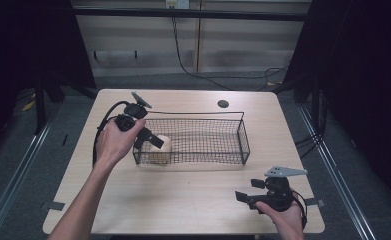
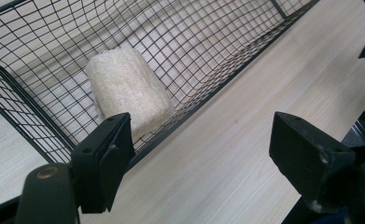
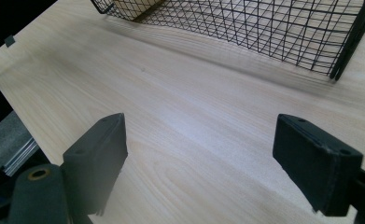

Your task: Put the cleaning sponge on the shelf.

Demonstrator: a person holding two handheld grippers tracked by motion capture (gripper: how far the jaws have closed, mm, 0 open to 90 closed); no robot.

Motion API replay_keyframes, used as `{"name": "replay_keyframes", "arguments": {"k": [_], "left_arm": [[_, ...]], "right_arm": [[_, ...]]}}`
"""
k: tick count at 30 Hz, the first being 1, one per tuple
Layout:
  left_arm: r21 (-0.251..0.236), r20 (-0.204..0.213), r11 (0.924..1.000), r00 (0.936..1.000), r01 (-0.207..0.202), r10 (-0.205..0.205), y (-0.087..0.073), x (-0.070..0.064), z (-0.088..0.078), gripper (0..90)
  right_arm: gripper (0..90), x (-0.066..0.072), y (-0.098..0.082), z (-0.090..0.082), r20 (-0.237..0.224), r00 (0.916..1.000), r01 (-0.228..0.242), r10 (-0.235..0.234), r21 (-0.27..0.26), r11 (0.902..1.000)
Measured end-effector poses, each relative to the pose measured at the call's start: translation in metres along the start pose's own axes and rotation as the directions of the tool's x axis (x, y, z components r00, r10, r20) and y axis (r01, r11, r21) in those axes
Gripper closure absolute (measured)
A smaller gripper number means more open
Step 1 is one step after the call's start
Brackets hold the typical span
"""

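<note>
Table point(image 1: 183, 195): a light wooden top with rounded corners; a small dark round hole point(image 1: 223, 104) sits near its far edge.

Wire basket point(image 1: 195, 116): black mesh, long and low, standing on the middle of the table with its long side across the high view.

Loofah block point(image 1: 161, 147): a pale, rough, fibrous piece lying inside the basket at its left end, close to the near wall (in the left gripper view it shows at point(image 2: 129, 91), resting on the mesh floor near the corner).

Left gripper point(image 1: 150, 140): held by the person's left hand point(image 1: 114, 142) at the left end of the basket, pointing down toward the loofah block. Its jaws stand wide apart and grasp nothing; in the left gripper view one jaw is over the basket's near wall and the other over bare table.

Right gripper point(image 1: 245, 196): held by the person's right hand point(image 1: 283, 212) low over the near right part of the table, well apart from the basket. Its jaws are spread wide and empty, with only wood grain between them in the right gripper view.

Cable point(image 1: 100, 131): a black loop trailing from the left gripper, beside the wrist.
</note>
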State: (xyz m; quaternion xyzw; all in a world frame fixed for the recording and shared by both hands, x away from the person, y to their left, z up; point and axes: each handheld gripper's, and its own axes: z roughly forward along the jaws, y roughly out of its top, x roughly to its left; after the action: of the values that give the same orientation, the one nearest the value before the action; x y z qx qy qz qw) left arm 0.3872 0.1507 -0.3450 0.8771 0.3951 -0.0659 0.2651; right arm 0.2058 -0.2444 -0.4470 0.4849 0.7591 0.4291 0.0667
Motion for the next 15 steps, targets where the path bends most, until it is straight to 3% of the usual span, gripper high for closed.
{"name": "replay_keyframes", "arguments": {"k": [3,6,8,11,15], "left_arm": [[-0.028,0.011,0.9996,0.9999,-0.006,0.007,-0.010,-0.001,-0.003,21.7],[-0.054,0.052,0.9985,0.9986,-0.012,0.014,-0.021,0.003,-0.005,21.6],[-0.059,0.013,0.9981,0.9997,-0.019,0.020,-0.028,0.002,-0.007,21.6],[-0.065,0.030,0.9977,0.9994,-0.017,0.019,-0.040,0.003,-0.008,21.7],[-0.084,0.006,0.9963,0.9999,0.016,-0.016,-0.056,0.004,-0.008,23.2]], "right_arm": [[17.8,0.000,0.000,0.000,0.001,1.0000,0.000,0.000,0.000,1.0000],[17.8,0.000,0.000,0.000,0.001,1.0000,-0.003,0.003,0.002,1.0000],[17.8,0.000,0.000,0.000,0.002,1.0000,-0.004,0.004,0.000,1.0000],[17.8,0.000,0.000,0.001,0.001,1.0000,-0.004,0.004,0.001,1.0000],[17.8,0.000,0.001,0.001,0.000,1.0000,0.000,0.000,-0.001,1.0000]]}}
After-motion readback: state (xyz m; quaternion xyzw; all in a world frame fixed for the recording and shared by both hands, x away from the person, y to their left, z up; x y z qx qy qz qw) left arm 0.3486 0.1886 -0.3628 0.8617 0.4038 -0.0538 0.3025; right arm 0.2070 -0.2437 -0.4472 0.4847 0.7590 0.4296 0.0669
